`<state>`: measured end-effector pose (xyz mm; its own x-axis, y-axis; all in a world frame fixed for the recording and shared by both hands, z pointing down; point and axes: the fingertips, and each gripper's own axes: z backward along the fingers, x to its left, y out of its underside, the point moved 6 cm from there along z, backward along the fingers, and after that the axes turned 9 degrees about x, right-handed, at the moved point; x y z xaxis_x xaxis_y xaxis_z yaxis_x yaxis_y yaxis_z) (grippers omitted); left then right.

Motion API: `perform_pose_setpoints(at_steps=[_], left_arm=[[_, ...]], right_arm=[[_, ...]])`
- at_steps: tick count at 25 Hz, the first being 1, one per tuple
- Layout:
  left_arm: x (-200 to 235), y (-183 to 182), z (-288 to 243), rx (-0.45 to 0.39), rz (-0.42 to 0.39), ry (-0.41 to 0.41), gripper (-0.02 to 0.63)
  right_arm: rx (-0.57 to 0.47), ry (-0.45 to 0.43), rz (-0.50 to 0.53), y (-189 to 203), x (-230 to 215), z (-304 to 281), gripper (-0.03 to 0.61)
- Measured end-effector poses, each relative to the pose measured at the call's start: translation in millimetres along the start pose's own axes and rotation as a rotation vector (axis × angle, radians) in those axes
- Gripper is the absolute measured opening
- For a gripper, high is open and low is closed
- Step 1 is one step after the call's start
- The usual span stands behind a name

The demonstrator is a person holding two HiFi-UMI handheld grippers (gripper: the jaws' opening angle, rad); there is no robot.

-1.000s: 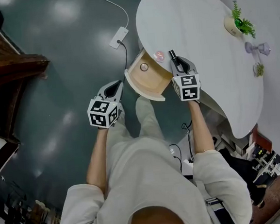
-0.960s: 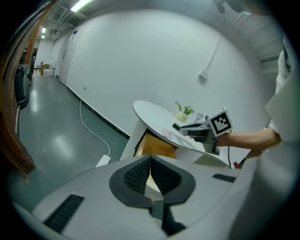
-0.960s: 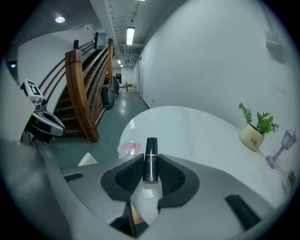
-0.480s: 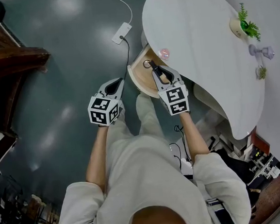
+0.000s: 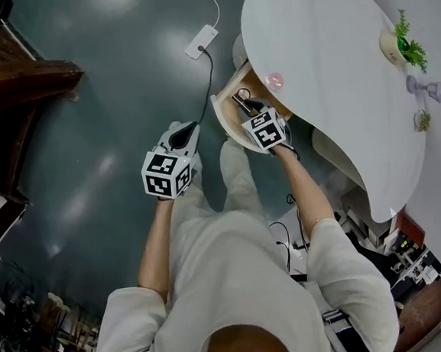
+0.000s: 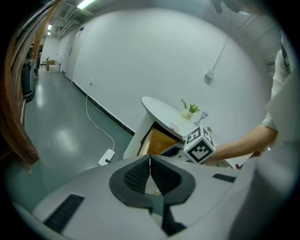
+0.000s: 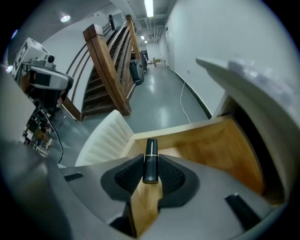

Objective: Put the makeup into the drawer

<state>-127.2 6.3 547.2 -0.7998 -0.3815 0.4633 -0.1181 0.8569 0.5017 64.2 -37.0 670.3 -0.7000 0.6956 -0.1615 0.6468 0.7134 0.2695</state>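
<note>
Lipstick tube [image 7: 150,157] held just over the open drawer [image 7: 220,145]
The right gripper [image 7: 150,161] pinches the tube's lower end; released this high or tilted, it may bounce over the drawer's rim. The left gripper [image 6: 150,174], pressed together and empty, hangs well apart.

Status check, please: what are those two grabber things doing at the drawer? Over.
Left gripper: jaws shut, empty, off to the side. Right gripper: jaws shut on a black lipstick, over the open drawer. Nothing seen blocking it.
</note>
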Motion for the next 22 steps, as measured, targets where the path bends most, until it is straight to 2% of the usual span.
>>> perform_pose_setpoints(at_steps=[8, 12, 18, 22], left_arm=[[8.6, 10.8, -2.1, 0.021, 0.006, -0.01, 0.012], [16.0, 15.3, -0.5, 0.029, 0.012, -0.015, 0.012], [19.6, 18.4, 0.4, 0.03, 0.017, -0.022, 0.012], [21.4, 19.5, 1.1, 0.029, 0.018, -0.024, 0.012]], right_arm=[[0.23, -0.061, 0.015, 28.3, -9.6, -65.2, 0.094], [0.24, -0.063, 0.048, 23.7, -15.1, -81.5, 0.094], [0.315, -0.062, 0.063, 30.9, -13.9, -95.8, 0.097], [0.295, -0.067, 0.054, 29.8, -14.8, -97.2, 0.113]])
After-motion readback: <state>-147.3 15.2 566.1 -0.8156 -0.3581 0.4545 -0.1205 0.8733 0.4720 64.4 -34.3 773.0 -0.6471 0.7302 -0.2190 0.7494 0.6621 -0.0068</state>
